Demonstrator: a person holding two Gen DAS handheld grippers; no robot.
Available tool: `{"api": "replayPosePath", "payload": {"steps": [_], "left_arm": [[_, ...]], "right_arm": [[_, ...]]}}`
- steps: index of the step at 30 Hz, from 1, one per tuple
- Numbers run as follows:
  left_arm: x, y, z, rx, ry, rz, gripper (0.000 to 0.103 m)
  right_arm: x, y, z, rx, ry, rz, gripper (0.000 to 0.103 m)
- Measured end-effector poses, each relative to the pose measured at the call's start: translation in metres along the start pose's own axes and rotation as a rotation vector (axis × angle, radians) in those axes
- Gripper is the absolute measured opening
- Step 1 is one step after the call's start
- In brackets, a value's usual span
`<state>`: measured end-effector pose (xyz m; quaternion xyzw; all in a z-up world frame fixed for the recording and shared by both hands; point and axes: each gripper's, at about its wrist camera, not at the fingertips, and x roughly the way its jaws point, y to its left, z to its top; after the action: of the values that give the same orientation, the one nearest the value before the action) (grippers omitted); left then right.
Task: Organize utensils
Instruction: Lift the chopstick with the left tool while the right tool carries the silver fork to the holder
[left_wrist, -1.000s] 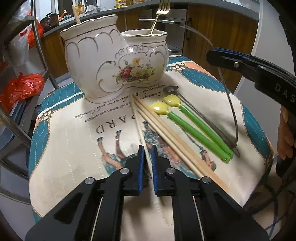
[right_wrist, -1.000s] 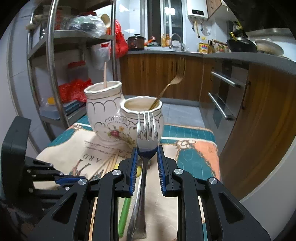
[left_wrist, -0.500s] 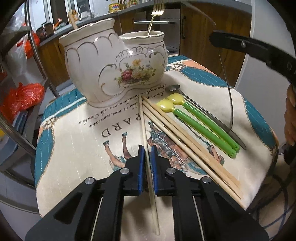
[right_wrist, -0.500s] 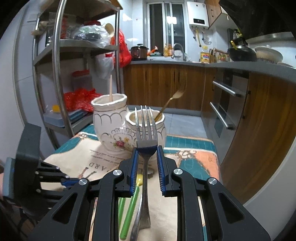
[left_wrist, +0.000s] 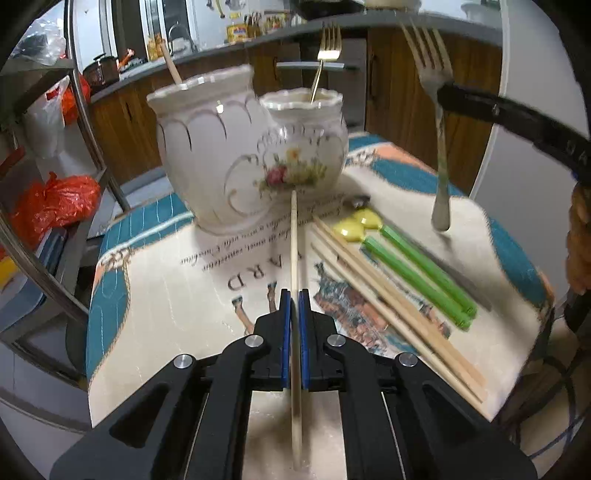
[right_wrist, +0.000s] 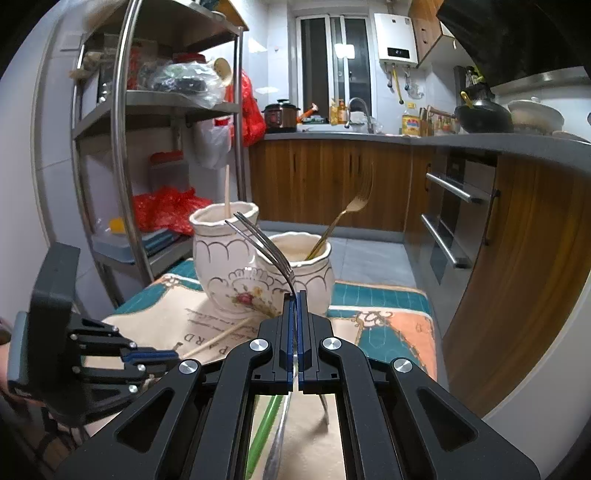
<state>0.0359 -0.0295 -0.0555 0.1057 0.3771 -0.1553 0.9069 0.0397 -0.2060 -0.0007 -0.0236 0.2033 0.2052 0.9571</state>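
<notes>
The pale wooden chopstick (left_wrist: 294, 258) runs lengthwise straight away from the left wrist camera, its far tip aimed at the base of the white double-pot ceramic utensil holder with gold trim and a flower print (left_wrist: 243, 147), which stands at the far end of the printed cloth (left_wrist: 166, 295). The left hand-held gripper (left_wrist: 294, 306) is closed tight on that chopstick partway along, blue pads pressing both sides, with the near end passing back under the camera. The silver steel fork (left_wrist: 439, 122) hangs nearly upright to the right of the holder, tines up and handle end down, clear of the cloth; in the right wrist view its tines (right_wrist: 266, 247) curve up and to the left, toward the holder. The right hand-held gripper (right_wrist: 296, 325) is pinched shut on the fork's neck, with almost no gap between the pads. In the holder's taller left pot stands a wooden stick (left_wrist: 171, 68); in the lower right pot leans a gold fork (left_wrist: 325, 51), tines up. On the cloth just right of the holder's front lie more wooden chopsticks (left_wrist: 388, 306) and two green-handled spoons with yellow bowls (left_wrist: 413, 273), all slanting diagonally, near ends farther right.
</notes>
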Motion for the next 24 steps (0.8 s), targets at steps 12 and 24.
{"api": "replayPosePath", "payload": {"steps": [12, 24], "left_arm": [[-0.052, 0.006, 0.015, -0.013, -0.29, -0.036, 0.004], [-0.087, 0.053, 0.061, -0.161, -0.475, -0.081, 0.004]], "right_arm": [[-0.019, -0.008, 0.016, 0.091, -0.063, 0.064, 0.002], [-0.023, -0.003, 0.053, 0.104, -0.112, 0.09, 0.002]]}}
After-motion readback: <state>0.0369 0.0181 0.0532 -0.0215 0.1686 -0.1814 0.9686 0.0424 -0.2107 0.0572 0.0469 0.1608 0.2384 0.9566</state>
